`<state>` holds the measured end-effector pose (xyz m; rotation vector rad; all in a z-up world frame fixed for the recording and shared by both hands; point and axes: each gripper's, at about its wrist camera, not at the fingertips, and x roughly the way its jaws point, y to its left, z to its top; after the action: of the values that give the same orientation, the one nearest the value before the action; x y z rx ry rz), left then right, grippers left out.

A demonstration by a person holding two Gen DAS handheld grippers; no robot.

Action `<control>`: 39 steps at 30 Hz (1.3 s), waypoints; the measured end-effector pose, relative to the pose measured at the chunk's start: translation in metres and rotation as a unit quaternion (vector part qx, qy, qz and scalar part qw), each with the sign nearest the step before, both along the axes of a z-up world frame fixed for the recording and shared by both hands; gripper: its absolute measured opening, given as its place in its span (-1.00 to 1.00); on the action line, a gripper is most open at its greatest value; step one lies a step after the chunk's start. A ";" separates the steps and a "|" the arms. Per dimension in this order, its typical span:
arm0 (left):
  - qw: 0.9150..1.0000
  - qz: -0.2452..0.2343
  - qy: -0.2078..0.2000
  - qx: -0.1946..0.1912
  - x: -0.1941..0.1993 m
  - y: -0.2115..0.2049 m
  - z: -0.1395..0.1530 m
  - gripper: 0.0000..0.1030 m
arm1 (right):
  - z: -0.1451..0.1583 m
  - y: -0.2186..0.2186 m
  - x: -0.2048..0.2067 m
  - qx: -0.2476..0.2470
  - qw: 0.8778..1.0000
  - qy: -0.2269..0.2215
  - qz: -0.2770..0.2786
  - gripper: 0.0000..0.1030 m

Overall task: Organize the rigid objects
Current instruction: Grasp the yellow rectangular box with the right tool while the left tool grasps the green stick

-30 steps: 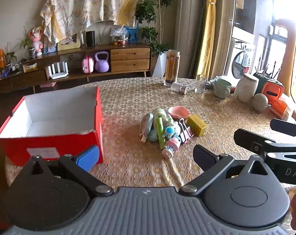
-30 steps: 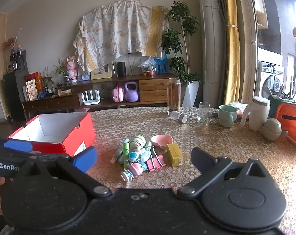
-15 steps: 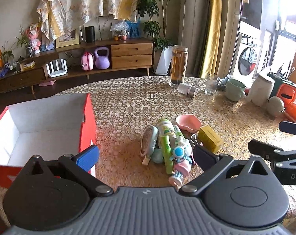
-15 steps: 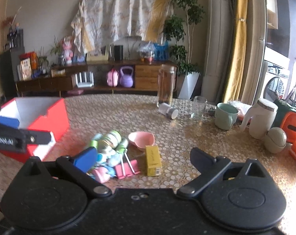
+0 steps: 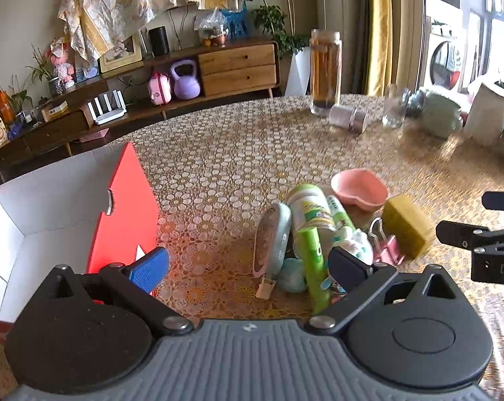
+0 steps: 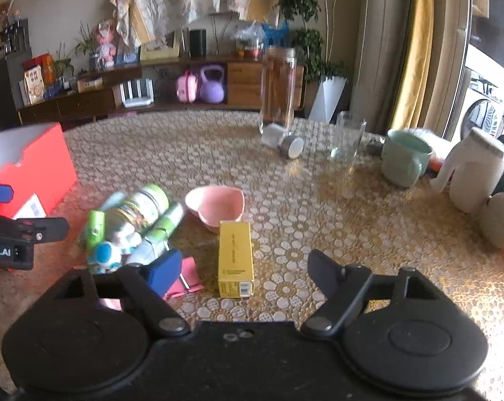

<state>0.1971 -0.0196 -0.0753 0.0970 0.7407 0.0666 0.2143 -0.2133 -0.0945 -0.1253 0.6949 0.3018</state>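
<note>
- The task looks to be at its very start: the red box [image 5: 125, 207] shows only bare white inside, as far as the left view lets me see, and all the small things lie in one pile on the table [image 5: 238, 153].
- The pile holds a tin [image 5: 273, 237], a bottle [image 5: 310, 210], a green tube [image 5: 313, 267], a pink clip [image 5: 387, 247], a pink bowl [image 5: 358, 188] and a yellow box [image 6: 235, 254], most of them touching each other.
- The left gripper [image 5: 248, 264] is wide open and holds nothing; it hangs over the near side of the pile, next to the red box.
- The right gripper [image 6: 245, 267] is also wide open and empty, with the yellow box between its fingers' lines but not touched.
- I judge that everything is left to do.
- The red box stands near the table edge; there is free cloth between it and the pile, so the way is short.
- Cups and a jar [image 6: 278, 90] stand well apart, at the far side.
</note>
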 end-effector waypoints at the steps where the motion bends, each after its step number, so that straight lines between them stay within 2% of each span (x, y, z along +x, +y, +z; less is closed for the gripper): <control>1: 1.000 0.001 0.000 0.004 0.002 0.000 -0.003 0.98 | -0.003 0.000 0.003 -0.004 1.000 0.003 0.001 0.55; 4: 1.000 0.001 0.001 0.008 0.010 -0.003 -0.011 0.97 | -0.012 0.003 0.011 -0.011 1.000 0.010 0.003 0.48; 7: 1.000 -0.003 0.005 -0.006 0.015 -0.004 -0.015 0.93 | -0.017 0.003 0.018 -0.012 1.000 0.018 0.004 0.46; 17: 0.999 -0.019 0.021 -0.039 0.028 -0.009 -0.024 0.21 | -0.029 0.011 0.037 -0.017 0.999 0.033 0.013 0.20; 23: 0.998 -0.032 0.028 -0.054 0.031 -0.013 -0.028 -0.14 | -0.035 0.014 0.046 -0.017 0.999 0.044 0.008 0.01; 30: 0.997 -0.046 0.029 -0.053 0.033 -0.018 -0.031 -0.44 | -0.040 0.019 0.054 -0.023 0.998 0.050 0.007 -0.15; 31: 0.997 -0.047 0.029 -0.055 0.033 -0.018 -0.031 -0.53 | -0.041 0.020 0.055 -0.024 0.998 0.050 0.007 -0.21; 34: 0.996 -0.047 0.030 -0.063 0.035 -0.017 -0.031 -0.58 | -0.041 0.022 0.057 -0.025 0.998 0.051 0.008 -0.42; 39: 0.995 -0.049 0.031 -0.083 0.035 -0.012 -0.027 -0.69 | -0.036 0.026 0.054 -0.033 0.998 0.043 0.008 -0.44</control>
<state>0.2321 -0.0312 -0.1021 -0.0227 0.7992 -0.0915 0.2683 -0.1877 -0.1308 -0.1816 0.7906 0.3006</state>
